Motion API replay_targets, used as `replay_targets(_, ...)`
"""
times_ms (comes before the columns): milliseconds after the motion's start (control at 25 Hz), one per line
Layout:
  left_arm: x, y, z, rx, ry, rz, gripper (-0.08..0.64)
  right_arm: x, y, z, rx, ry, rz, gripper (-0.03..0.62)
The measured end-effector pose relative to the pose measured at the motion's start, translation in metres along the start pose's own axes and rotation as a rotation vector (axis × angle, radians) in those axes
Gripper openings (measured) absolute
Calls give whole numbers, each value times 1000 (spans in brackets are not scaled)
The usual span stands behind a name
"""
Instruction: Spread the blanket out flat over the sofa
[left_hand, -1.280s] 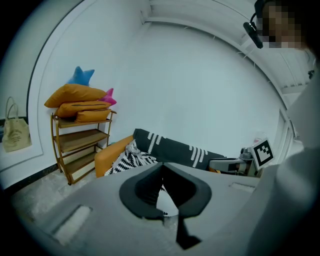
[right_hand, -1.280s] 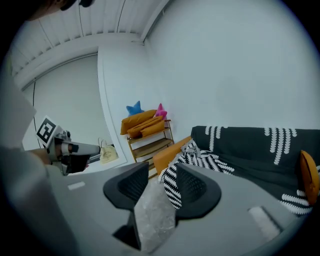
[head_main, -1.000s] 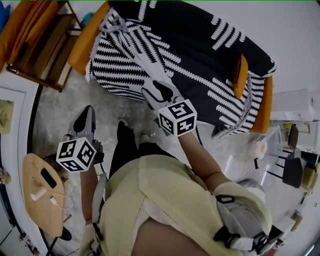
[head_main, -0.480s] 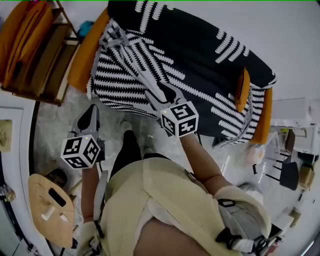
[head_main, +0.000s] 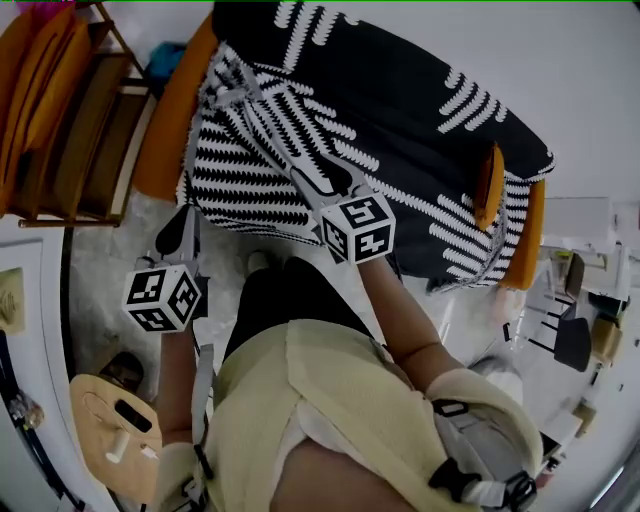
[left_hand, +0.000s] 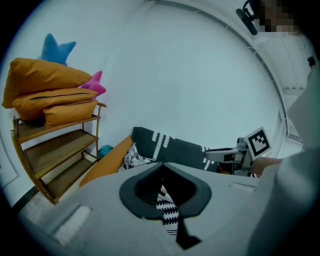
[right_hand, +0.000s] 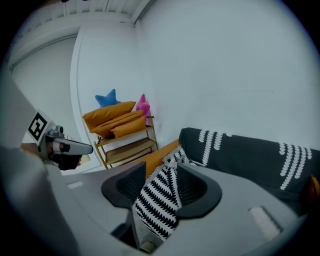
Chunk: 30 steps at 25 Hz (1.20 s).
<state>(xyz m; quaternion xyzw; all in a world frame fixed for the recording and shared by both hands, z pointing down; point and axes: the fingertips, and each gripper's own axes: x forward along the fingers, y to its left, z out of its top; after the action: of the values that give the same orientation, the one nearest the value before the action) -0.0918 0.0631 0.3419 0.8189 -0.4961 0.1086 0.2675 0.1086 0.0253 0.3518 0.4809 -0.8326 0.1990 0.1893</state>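
While the head view shows the blanket (head_main: 400, 130) draped over the sofa (head_main: 165, 110), a ridge of it drawn from the left corner to the right tool (head_main: 318, 182), with the left tool (head_main: 186, 218) at the front edge, it hides both grips. The left gripper view shows jaws nearly pressed together. The right gripper view shows jaws, just eased wider, pinching a striped fold.

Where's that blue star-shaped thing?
In the left gripper view the blue star is at upper left, atop the stacked orange cushions on the wooden shelf, above the pink star and left of the sofa.
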Motion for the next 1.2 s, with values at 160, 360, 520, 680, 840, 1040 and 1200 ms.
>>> replay_targets(160,26,9,-2,-37,13,-5,2,27,-18,4,-13,26,2,192)
replay_targets(360,54,25,7,-75,29,12,2,75,-45,13,-14,47,18,192)
replay_targets(520,84,39,18,-104,19,48,2,116,-71,24,-52,69,37,190)
replay_targets(680,121,58,30,-107,8,86,2,158,-92,28,-56,88,57,187)
replay_targets(840,159,73,33,-110,19,107,2,197,-116,24,-66,121,73,187)
replay_targets(1040,194,96,32,-122,48,139,2,253,-140,15,-68,164,81,186)
replay_targets(1200,217,114,23,-145,77,167,2,295,-154,2,-95,204,89,184)
